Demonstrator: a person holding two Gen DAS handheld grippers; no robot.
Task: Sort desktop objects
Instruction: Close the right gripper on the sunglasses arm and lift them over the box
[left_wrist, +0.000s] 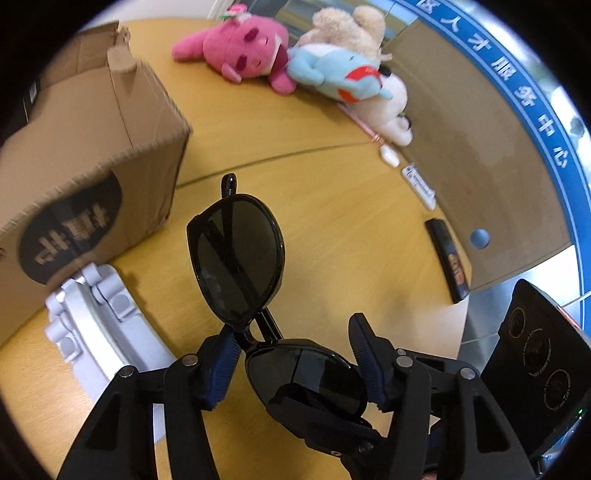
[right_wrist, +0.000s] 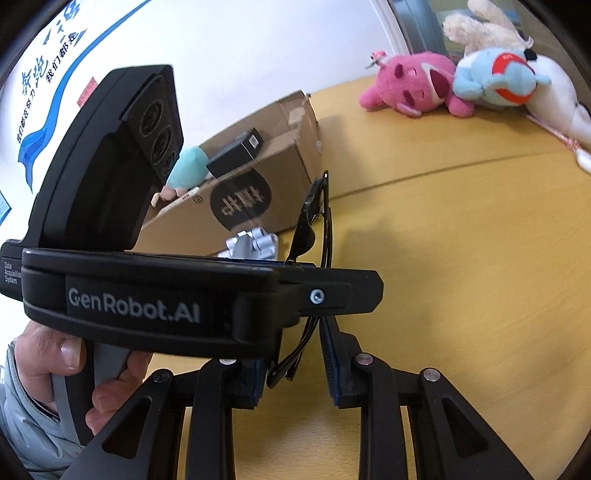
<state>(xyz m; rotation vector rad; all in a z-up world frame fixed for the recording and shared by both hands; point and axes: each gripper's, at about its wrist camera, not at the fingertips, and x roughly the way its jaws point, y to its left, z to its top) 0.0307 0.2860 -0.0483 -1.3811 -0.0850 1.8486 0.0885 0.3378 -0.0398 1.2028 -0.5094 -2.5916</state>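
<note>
Folded sunglasses (left_wrist: 236, 254) sit off the counter (left_wrist: 351, 229) between both tools, long axis along the left hand-held gripper (left_wrist: 291, 362), whose parted fingers span the near lens; the right hand-held gripper (right_wrist: 291, 373), open, brackets the lower end; box (left_wrist: 85, 166) left.

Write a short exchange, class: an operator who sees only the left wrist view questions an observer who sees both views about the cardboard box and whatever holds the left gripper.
Operator: My view shows only the outside of the cardboard box. What is in it?
Observer: A small black carton lies in it beside a teal plush toy.
Operator: And what holds the left gripper?
Observer: A bare hand wraps around its grey handle, thumb on top.
</note>
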